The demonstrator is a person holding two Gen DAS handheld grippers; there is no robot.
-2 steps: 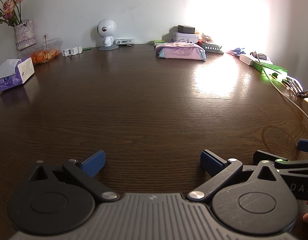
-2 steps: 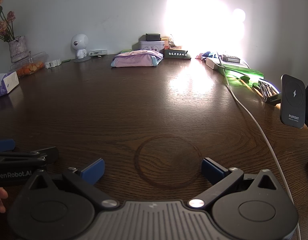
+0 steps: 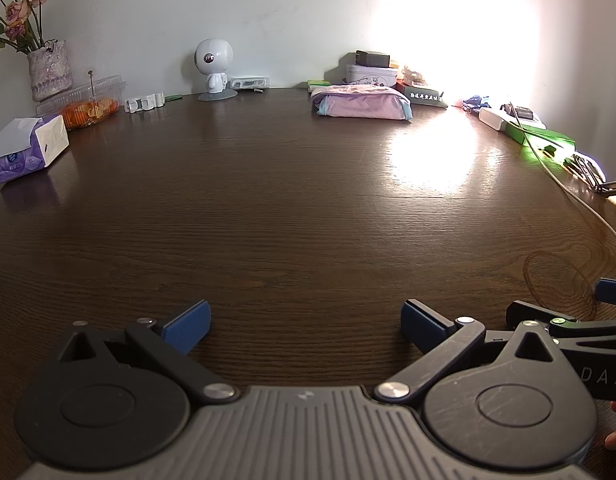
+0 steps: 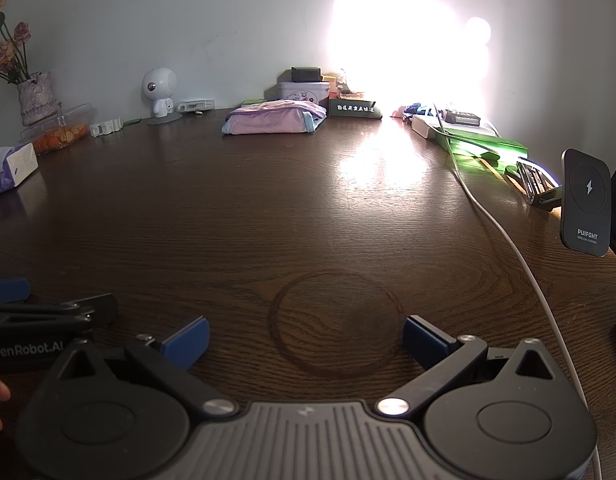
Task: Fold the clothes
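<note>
Both jaws: mine, wide apart, holding nothing.
Left gripper (image 3: 305, 322): above bare bench (image 3: 291, 208).
Right gripper (image 4: 305, 336): beside it.
Clothes (image 3: 362, 101): folded, far edge.

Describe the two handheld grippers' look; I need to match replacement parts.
Both are alike: the left gripper and right gripper have a grey ribbed body, two round black discs, black link arms with silver pivot pins, and fingers faced with blue pads. The right view shows white "GenRobot.AI" lettering on the left gripper's side; the left view shows "DAS" on the right one's. No cable to either shows.
</note>
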